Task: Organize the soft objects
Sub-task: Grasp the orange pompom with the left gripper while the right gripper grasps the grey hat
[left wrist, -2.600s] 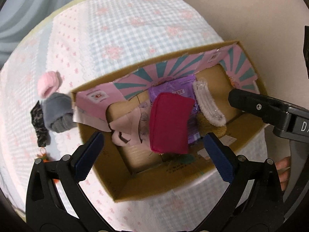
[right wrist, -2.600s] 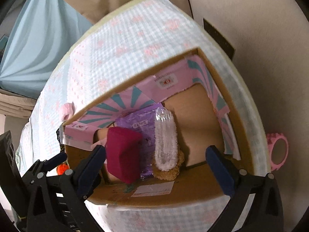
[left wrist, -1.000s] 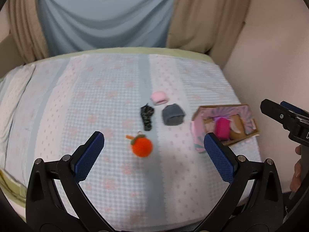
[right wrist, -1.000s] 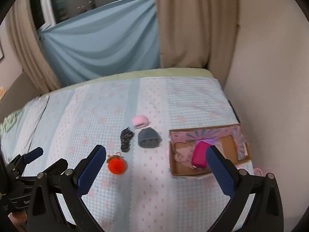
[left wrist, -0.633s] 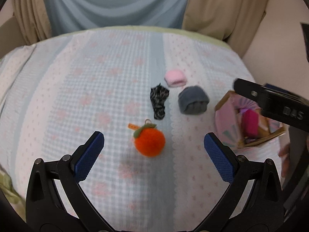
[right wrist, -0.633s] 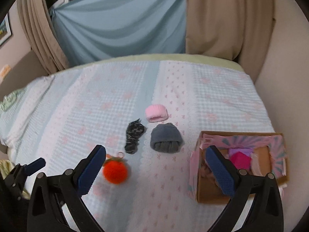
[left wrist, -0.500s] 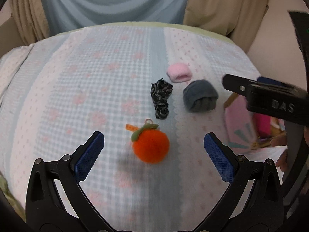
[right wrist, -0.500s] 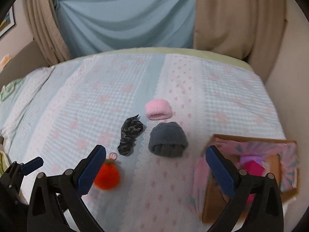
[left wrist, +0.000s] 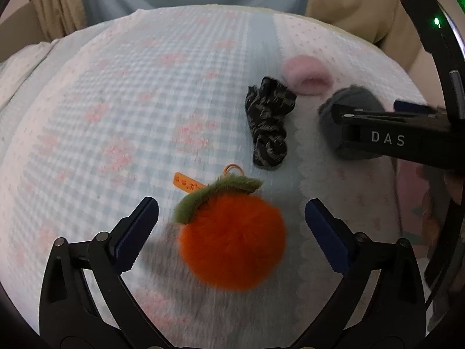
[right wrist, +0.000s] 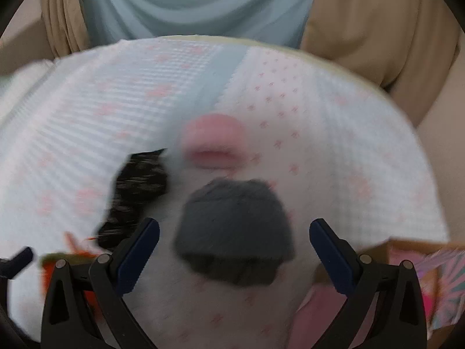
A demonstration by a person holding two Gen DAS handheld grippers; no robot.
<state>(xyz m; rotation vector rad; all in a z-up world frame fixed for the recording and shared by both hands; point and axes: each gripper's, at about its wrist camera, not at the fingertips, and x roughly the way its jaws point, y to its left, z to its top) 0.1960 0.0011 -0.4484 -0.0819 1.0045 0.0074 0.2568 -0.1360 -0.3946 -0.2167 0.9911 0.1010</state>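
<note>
A fluffy orange plush fruit (left wrist: 232,240) with a green leaf lies on the bed between the jaws of my open left gripper (left wrist: 231,234). A black patterned scrunchie (left wrist: 268,122), a pink roll (left wrist: 306,72) and a grey rolled cloth (left wrist: 348,110) lie beyond it. In the right wrist view the grey cloth (right wrist: 232,229) sits between the jaws of my open right gripper (right wrist: 234,247), with the pink roll (right wrist: 215,145) and the scrunchie (right wrist: 136,192) behind it. The right gripper's body crosses the left wrist view over the grey cloth.
The bed has a pale blue and pink checked cover (left wrist: 130,101). A cardboard box with pink lining (right wrist: 430,279) stands at the right edge. Blue and beige curtains (right wrist: 203,5) hang behind the bed.
Both grippers have moved away from the box and down toward the bed. The left one now straddles the orange plush, the right one the grey cloth. Both stay open.
</note>
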